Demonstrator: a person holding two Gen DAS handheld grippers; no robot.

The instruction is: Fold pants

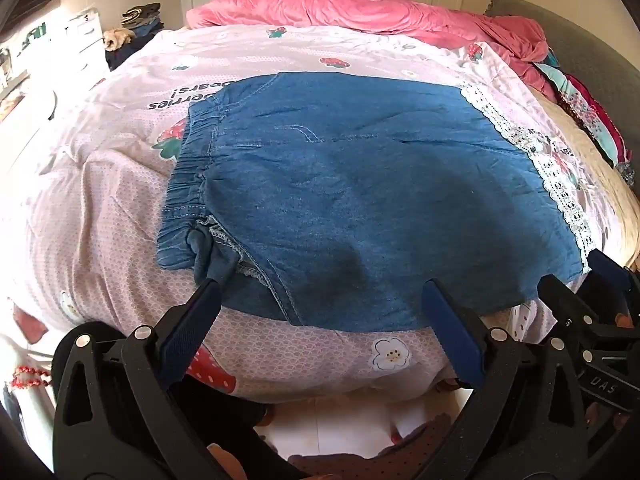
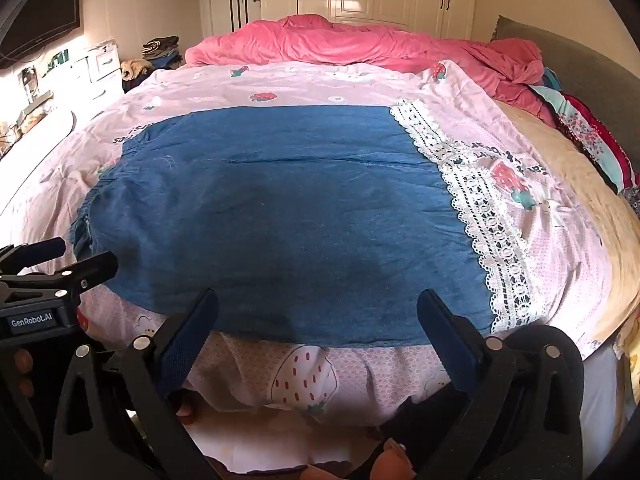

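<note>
Blue denim pants (image 1: 352, 200) lie flat on the bed, elastic waistband (image 1: 188, 184) at the left, white lace-trimmed hems (image 1: 560, 184) at the right. They also show in the right wrist view (image 2: 288, 216) with the lace (image 2: 480, 216). My left gripper (image 1: 320, 296) is open and empty at the pants' near edge, close to the waistband end. My right gripper (image 2: 318, 306) is open and empty at the near edge toward the hem end. Each gripper shows in the other's view: the right (image 1: 576, 276), the left (image 2: 76, 258).
The pants rest on a pink strawberry-print quilt (image 1: 120, 208) near the bed's front edge. A crumpled pink blanket (image 1: 340, 8) lies at the far side, folded clothes (image 1: 592, 120) at the right. White drawers (image 2: 100, 68) and a TV (image 2: 40, 24) stand at the left wall.
</note>
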